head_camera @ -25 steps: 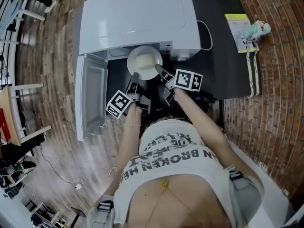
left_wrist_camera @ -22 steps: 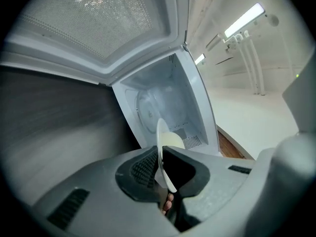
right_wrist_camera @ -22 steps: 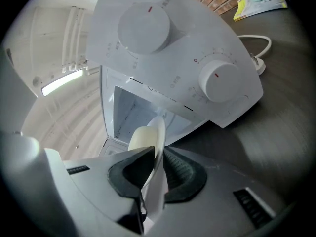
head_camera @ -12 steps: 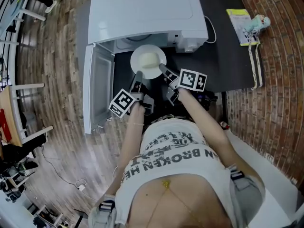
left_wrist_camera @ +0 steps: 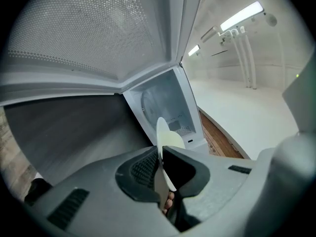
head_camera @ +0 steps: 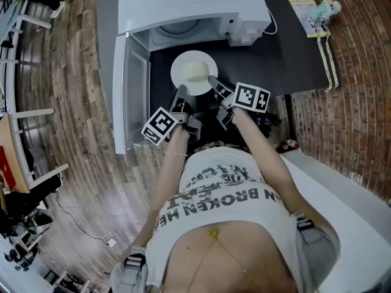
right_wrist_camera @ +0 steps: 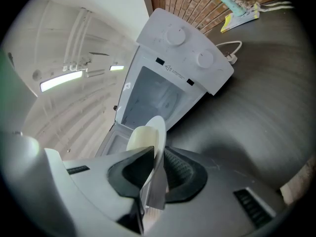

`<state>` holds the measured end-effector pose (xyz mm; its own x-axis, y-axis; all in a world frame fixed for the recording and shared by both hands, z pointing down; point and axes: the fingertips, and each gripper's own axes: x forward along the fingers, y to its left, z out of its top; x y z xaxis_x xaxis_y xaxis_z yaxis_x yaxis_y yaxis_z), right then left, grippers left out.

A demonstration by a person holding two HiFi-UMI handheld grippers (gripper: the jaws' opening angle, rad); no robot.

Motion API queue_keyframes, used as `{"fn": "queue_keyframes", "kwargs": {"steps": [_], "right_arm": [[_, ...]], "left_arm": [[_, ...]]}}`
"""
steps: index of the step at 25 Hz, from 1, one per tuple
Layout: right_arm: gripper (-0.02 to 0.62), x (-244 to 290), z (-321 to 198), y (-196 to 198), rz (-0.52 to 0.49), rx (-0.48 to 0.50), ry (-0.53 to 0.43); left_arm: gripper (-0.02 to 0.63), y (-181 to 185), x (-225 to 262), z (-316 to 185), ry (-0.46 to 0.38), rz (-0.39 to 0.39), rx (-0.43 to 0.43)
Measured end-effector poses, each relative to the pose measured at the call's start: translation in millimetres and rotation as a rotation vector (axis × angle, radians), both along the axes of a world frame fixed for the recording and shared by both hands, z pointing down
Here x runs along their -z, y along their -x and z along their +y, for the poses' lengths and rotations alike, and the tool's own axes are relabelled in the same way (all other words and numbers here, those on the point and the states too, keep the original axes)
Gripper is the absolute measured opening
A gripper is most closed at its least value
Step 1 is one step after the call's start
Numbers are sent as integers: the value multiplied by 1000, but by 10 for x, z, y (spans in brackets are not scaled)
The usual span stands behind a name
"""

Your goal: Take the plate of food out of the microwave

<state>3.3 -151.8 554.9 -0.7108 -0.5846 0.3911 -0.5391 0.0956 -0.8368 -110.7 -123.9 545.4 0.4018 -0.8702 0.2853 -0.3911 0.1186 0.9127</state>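
Note:
A white plate (head_camera: 194,72) with pale food on it hangs level in front of the open white microwave (head_camera: 189,5), over the dark table (head_camera: 275,60). My left gripper (head_camera: 180,91) is shut on the plate's near-left rim, and my right gripper (head_camera: 212,82) grips its near-right rim. In the left gripper view the plate (left_wrist_camera: 166,141) stands edge-on between the pads of the left gripper (left_wrist_camera: 160,163). The right gripper view shows the plate (right_wrist_camera: 148,135) pinched in the right gripper (right_wrist_camera: 155,164), whose jaws are opening slightly. The microwave's cavity (right_wrist_camera: 160,95) is bare behind it.
The microwave's door (head_camera: 129,96) swings out to the left. A white cable (head_camera: 271,23) runs from the microwave's right side. A yellow booklet (head_camera: 303,16) and a small toy (head_camera: 324,8) lie at the table's far right, by a brick wall (head_camera: 354,102).
Both grippers have drawn the plate out of the microwave's mouth and toward the person. It now hangs fully outside, over the table.

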Motion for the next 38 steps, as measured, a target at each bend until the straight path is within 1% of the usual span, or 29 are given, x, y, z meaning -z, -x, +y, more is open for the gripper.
{"fn": "queue_keyframes", "kwargs": {"steps": [8,13,19,29,38], "right_arm": [[60,-18,457,-32,-2,-62,2],[60,-19,594,-32,-26,-76,6],[58,-1,620,-121,-31,-47,5],[60,6,668,-359,-13,45,27],[61,-25,689,-358,-15,100,42]], "left_arm": [[34,-18,-18,394,5,-6,-57],[34,-17,3,524,-3,-24,-63],[34,-114,26,585,-9,-32,-30],[34,-380,42,742,10,-42,69],[34,-402,44,811,6,-64,113]]}}
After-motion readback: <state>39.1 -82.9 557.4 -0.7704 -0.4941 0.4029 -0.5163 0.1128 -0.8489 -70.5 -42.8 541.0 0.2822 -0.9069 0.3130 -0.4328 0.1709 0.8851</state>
